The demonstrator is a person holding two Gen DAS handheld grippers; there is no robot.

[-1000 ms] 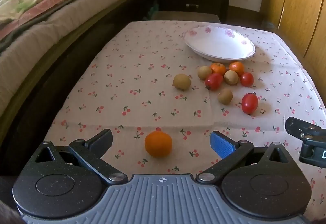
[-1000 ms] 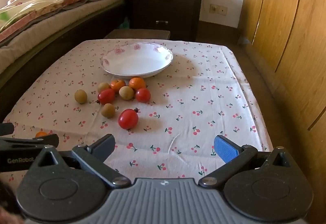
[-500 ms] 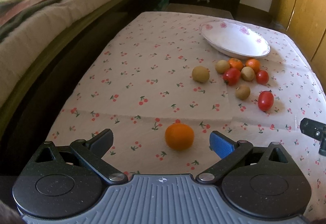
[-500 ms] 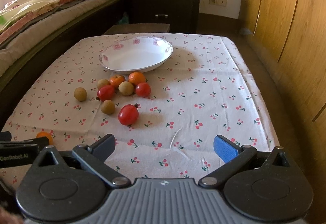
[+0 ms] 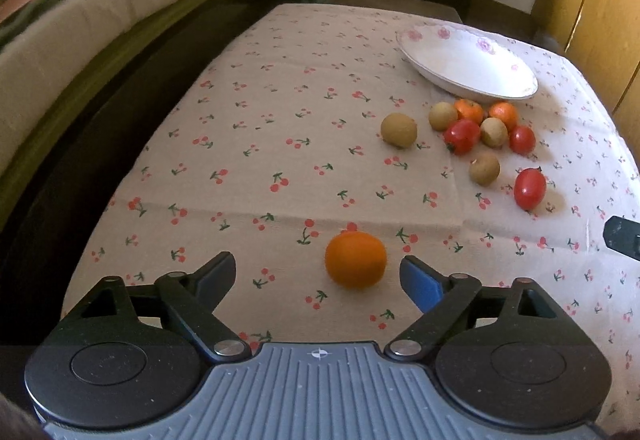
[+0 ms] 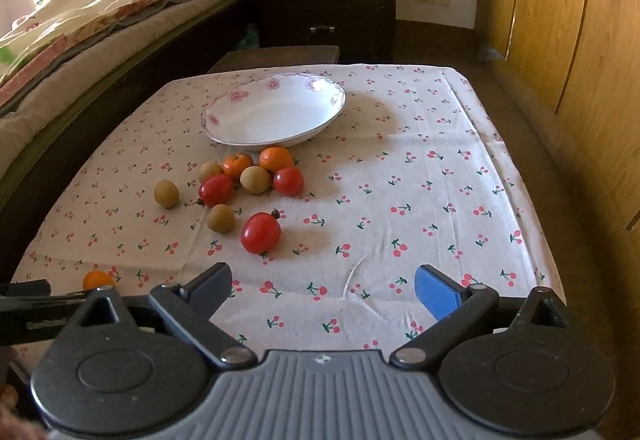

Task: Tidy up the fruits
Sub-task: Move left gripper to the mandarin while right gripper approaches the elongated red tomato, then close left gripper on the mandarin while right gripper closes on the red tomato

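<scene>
Left-wrist and right-wrist views of a table covered by a beige cloth printed with red cherries (image 6: pixel 400 175). No brand or lettering can be read in either view; a pale strip on the black bar at the left edge of the right-wrist view is blurred.

A white oval porcelain bowl with pink flowers on its rim (image 6: pixel 240 97) stands empty at the far side of the cloth. Just in front of it lies a loose cluster of small fruits (image 6: pixel 250 175): two orange mandarins, three red tomatoes and four tan round fruits, nine in all. One tan fruit lies apart on the bed side, and one oval tomato (image 6: pixel 261 232) lies nearest the camera.

A third mandarin, a lone round orange fruit (image 5: pixel 355 259), lies well apart from the cluster near the front edge.

The left gripper (image 5: pixel 316 274) has its jaws wide but has just been closing; the lone mandarin sits between the fingers, nearer the blue-padded one, with no pad touching it. The right gripper (image 6: pixel 322 290) also stands wide, having just narrowed slightly, over bare cloth.
</scene>
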